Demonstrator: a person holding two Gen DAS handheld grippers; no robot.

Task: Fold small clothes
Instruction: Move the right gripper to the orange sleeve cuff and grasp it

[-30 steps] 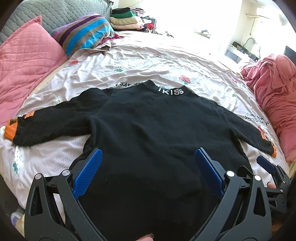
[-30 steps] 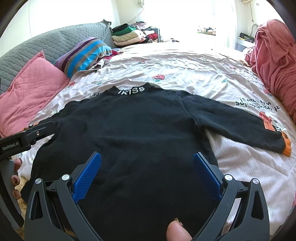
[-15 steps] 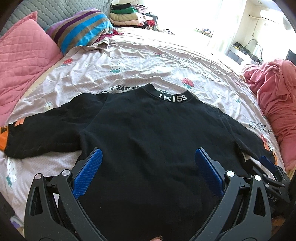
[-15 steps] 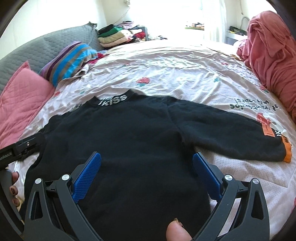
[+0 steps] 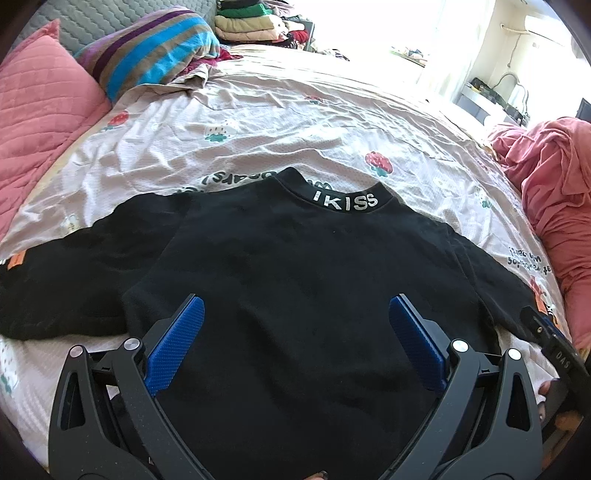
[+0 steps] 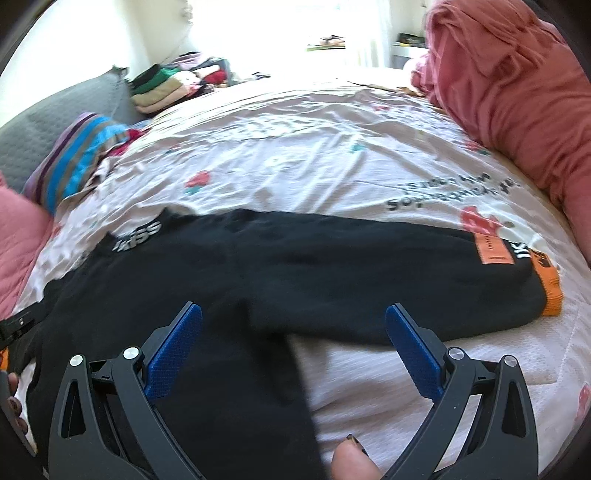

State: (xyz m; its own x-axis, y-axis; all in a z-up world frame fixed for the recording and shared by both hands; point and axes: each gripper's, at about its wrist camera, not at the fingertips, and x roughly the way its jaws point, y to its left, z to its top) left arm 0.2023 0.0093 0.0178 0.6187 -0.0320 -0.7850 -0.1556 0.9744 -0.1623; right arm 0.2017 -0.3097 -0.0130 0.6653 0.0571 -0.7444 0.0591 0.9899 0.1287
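We're in a home bedroom, no question. Ahead of the jaws spreads a wide bed under a pale printed sheet (image 5: 295,122) dotted with strawberries and lettering. Far beyond the left jaw, a pink quilted pillow (image 5: 40,122) leans beside a striped cushion (image 5: 151,62) against a grey quilted headboard (image 6: 44,122). Past those, a stack of folded clothes (image 5: 251,22) sits at the bed's far end. Off beyond the right jaw, a rumpled pink blanket (image 6: 517,85) is heaped up, with bright daylight pouring in behind.
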